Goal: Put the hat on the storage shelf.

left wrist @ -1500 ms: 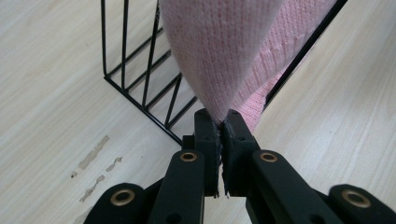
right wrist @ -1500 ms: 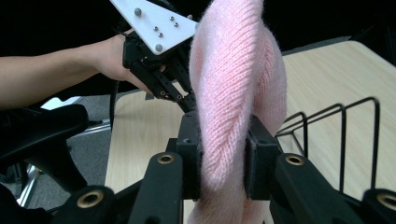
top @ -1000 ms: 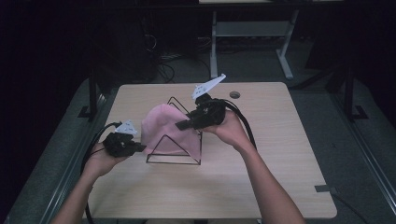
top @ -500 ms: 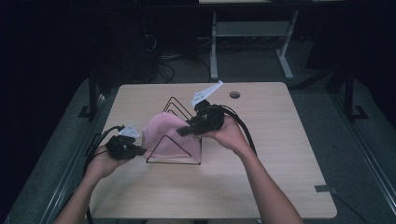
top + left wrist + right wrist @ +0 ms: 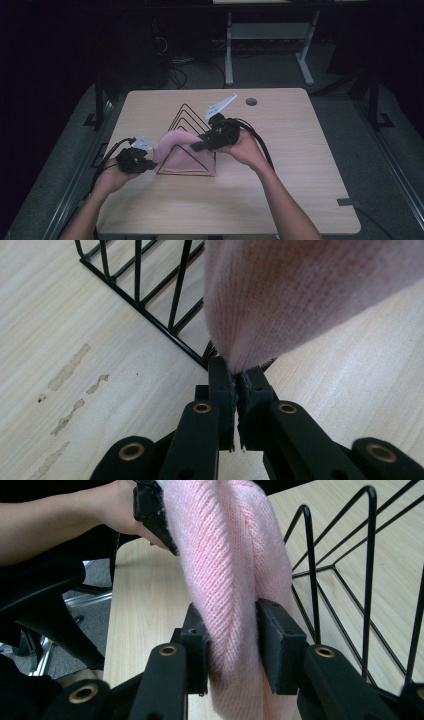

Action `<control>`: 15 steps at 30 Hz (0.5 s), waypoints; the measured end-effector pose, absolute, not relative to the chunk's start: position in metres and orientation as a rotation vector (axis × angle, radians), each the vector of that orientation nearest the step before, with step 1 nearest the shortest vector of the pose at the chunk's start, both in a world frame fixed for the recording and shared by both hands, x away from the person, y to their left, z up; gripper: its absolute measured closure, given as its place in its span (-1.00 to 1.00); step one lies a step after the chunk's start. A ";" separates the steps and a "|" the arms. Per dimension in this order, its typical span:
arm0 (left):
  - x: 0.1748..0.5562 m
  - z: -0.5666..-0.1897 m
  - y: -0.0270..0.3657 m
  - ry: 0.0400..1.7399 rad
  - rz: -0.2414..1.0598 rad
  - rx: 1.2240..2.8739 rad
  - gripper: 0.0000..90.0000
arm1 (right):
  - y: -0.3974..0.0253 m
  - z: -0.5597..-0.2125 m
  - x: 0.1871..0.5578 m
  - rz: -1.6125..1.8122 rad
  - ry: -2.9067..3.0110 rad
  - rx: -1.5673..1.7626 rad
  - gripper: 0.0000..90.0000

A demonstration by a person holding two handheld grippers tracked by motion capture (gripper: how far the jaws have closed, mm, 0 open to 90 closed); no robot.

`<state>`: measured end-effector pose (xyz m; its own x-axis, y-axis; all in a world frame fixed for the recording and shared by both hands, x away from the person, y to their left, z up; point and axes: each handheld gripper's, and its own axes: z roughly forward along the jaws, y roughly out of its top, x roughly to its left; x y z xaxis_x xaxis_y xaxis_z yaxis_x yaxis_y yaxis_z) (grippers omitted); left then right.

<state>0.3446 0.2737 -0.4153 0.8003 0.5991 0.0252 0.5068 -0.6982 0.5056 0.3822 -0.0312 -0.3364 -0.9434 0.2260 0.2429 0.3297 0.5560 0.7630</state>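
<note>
A pink knitted cloth hangs over the near end of a black wire rack made of triangular frames, in the middle of the table. My left gripper is at the cloth's left edge, shut on a pinch of the pink knit. My right gripper comes in from the right over the rack, and its jaws are shut around a thick fold of the cloth. The rack's wires stand just right of that fold. The left gripper holds the cloth's far end.
The light wooden table has a round cable hole near its far edge. Pale smudges mark the wood beside the rack's corner. Desk legs and cables stand on the dark floor behind.
My right gripper has come down and nearer, drawing the cloth lower over the rack's front frames. My left gripper has stayed at the cloth's left edge.
</note>
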 end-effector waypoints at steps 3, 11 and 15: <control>0.345 -0.417 0.273 0.825 0.261 2.512 0.93 | -0.032 -0.340 0.381 -1.343 -2.664 -0.481 0.47; 0.346 -0.420 0.273 0.840 0.258 2.526 0.93 | -0.035 -0.346 0.378 -1.341 -2.660 -0.483 0.44; 0.347 -0.422 0.273 0.845 0.254 2.532 0.93 | -0.038 -0.347 0.376 -1.347 -2.654 -0.486 0.44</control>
<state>0.3474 0.2729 -0.4220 0.7946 0.6064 0.0297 0.5223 -0.7077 0.4758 0.3760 -0.0380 -0.3470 -0.9405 0.2263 0.2535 0.3382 0.5509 0.7630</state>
